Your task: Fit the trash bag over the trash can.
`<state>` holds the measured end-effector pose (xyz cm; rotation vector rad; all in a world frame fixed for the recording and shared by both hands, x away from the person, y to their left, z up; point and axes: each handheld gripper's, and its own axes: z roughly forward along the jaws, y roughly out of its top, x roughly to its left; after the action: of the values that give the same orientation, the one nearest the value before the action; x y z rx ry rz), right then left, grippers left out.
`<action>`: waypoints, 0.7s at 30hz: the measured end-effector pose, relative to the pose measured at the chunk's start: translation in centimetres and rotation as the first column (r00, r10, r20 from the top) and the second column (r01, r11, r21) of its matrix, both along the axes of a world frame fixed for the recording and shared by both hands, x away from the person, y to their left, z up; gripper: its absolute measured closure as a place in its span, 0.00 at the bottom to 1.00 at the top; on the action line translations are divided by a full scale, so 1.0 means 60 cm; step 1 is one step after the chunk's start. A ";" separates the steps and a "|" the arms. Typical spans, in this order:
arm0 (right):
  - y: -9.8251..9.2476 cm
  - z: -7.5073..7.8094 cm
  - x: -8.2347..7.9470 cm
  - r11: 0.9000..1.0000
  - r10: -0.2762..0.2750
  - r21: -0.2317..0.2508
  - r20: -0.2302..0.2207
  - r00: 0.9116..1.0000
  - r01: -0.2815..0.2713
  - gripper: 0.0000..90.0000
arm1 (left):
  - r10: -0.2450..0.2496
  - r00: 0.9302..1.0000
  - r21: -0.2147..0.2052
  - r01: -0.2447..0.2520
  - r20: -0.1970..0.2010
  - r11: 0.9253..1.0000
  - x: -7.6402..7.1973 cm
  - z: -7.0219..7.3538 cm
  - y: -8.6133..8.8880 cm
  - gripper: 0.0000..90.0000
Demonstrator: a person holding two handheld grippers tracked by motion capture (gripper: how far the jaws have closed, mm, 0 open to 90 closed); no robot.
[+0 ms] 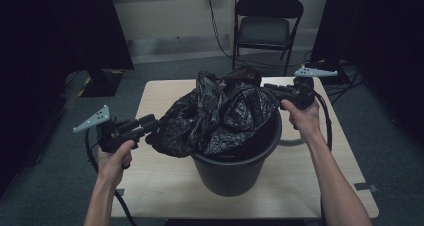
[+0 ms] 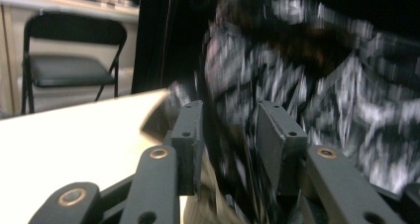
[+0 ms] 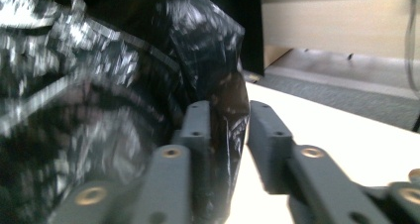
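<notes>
A dark round bin (image 1: pixel 235 171) stands in the middle of a pale wooden table (image 1: pixel 160 186). A crumpled black plastic bag (image 1: pixel 215 116) is heaped over its mouth and hangs out past the left rim. My left gripper (image 1: pixel 152 122) reaches the bag's left edge. In the left gripper view its jaws (image 2: pixel 230 117) stand apart, with blurred bag film (image 2: pixel 317 75) running between them. My right gripper (image 1: pixel 267 88) is at the bag's far right edge, above the bin rim. Its jaws (image 3: pixel 230 117) are parted too, and a fold of the bag (image 3: pixel 99 85) lies against the left one.
A black folding chair (image 1: pixel 267 26) stands beyond the table by the wall, with cables on the floor near it. Dark curtains hang at both sides. Bare tabletop (image 3: pixel 346 140) lies to the right of the bin and in front of it.
</notes>
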<state>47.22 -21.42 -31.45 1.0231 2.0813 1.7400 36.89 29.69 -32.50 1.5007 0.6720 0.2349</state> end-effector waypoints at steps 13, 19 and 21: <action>0.008 0.059 -0.004 0.999 -0.035 0.000 0.063 0.997 0.035 0.60 | -0.109 0.994 -0.012 0.109 0.012 0.994 0.087 0.038 -0.091 0.53; 0.014 0.078 -0.022 1.000 -0.013 0.000 0.096 0.995 0.013 0.59 | -0.130 0.991 0.003 0.130 -0.005 0.991 0.090 0.030 -0.099 0.85; 0.016 0.082 -0.027 1.000 -0.001 0.000 0.103 0.995 0.001 0.59 | -0.130 0.991 0.021 0.130 0.006 0.991 0.084 0.031 -0.094 0.97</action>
<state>45.58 -20.44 -26.55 0.9144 2.0175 1.7529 41.94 24.07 -30.66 1.5559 0.5647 0.1477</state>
